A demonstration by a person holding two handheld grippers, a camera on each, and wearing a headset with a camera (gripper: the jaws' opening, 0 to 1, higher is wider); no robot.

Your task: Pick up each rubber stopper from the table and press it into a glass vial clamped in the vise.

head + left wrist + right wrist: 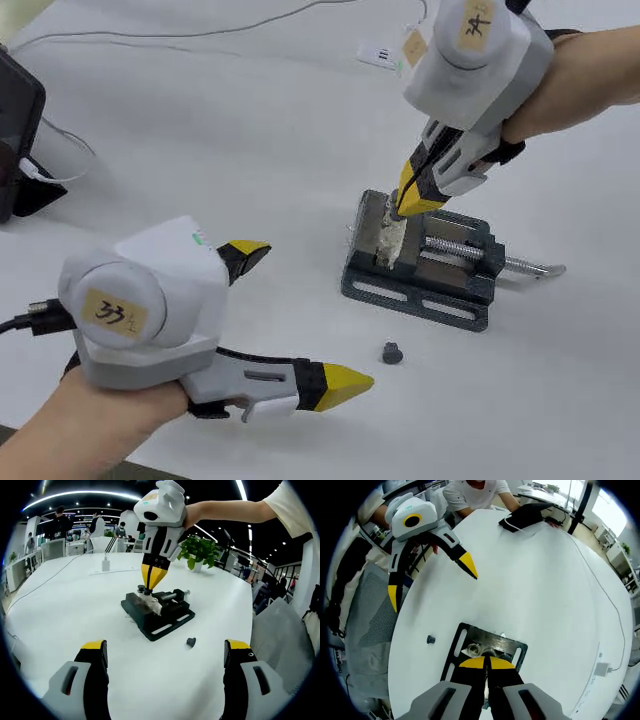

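Here's the right gripper (405, 203), nose-down over the vise (455, 290), jaws pinched narrow on what looks like a dark stopper (397, 212) right at the mouth of the vial (389, 243). The left gripper (297, 316) hovers low and near the person, jaws spread wide, nothing in them. A second stopper (392, 352) lies on the bench (250, 120), just in front of the vise.

This reads as the pressing step. To do it well, hold the gripper plumb over the vial and push straight down its axis, steady, no sideways lean. That's clamped glass, and a skewed shove could cock the stopper or crack the rim. Let go only once it sits flush.

The left gripper view gives the side-on look: the right gripper (151, 582) stands upright above the vise (167, 620), so any tilt can be judged there. The right gripper view stares down its own jaws at the vise (462, 640), good for checking centring. Its tips cover the vial mouth, though, so how deep the stopper sits can't be told from there.
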